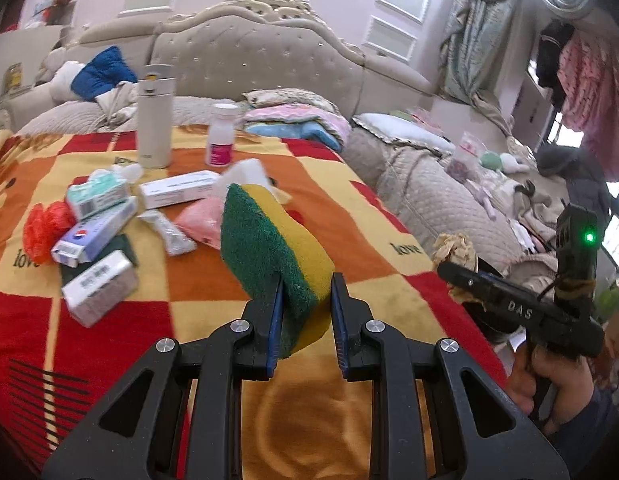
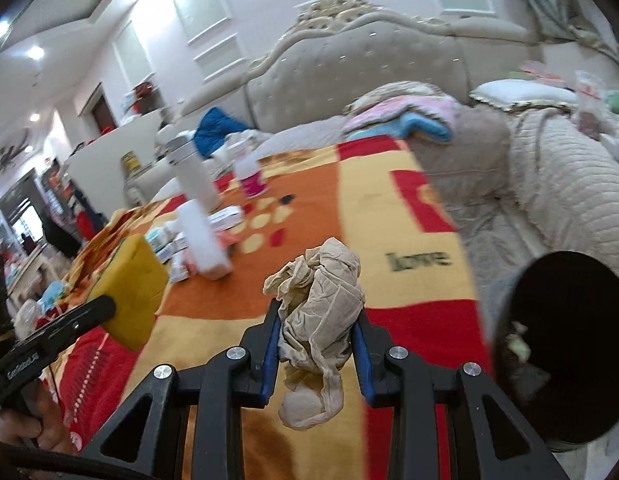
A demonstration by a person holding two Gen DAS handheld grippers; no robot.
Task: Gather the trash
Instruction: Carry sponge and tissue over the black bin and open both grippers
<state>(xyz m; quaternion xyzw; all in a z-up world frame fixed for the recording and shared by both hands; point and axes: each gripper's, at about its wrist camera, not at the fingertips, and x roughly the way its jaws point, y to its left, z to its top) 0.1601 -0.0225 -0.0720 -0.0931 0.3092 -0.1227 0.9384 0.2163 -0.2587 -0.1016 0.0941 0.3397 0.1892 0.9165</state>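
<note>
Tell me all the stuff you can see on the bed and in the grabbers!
sponge: one, green and yellow, held up in the left gripper
crumpled paper: one, beige, held in the right gripper
blanket: one, red, orange and yellow checks, spread on the bed
flask: one, cream, upright on the blanket's far side
bottle: one, white with pink label, right of the flask
boxes: about four, white, left on the blanket
bin: one, black, right edge, scraps inside
headboard: one, beige, behind
left gripper: shut on the sponge
right gripper: shut on the paper
</note>
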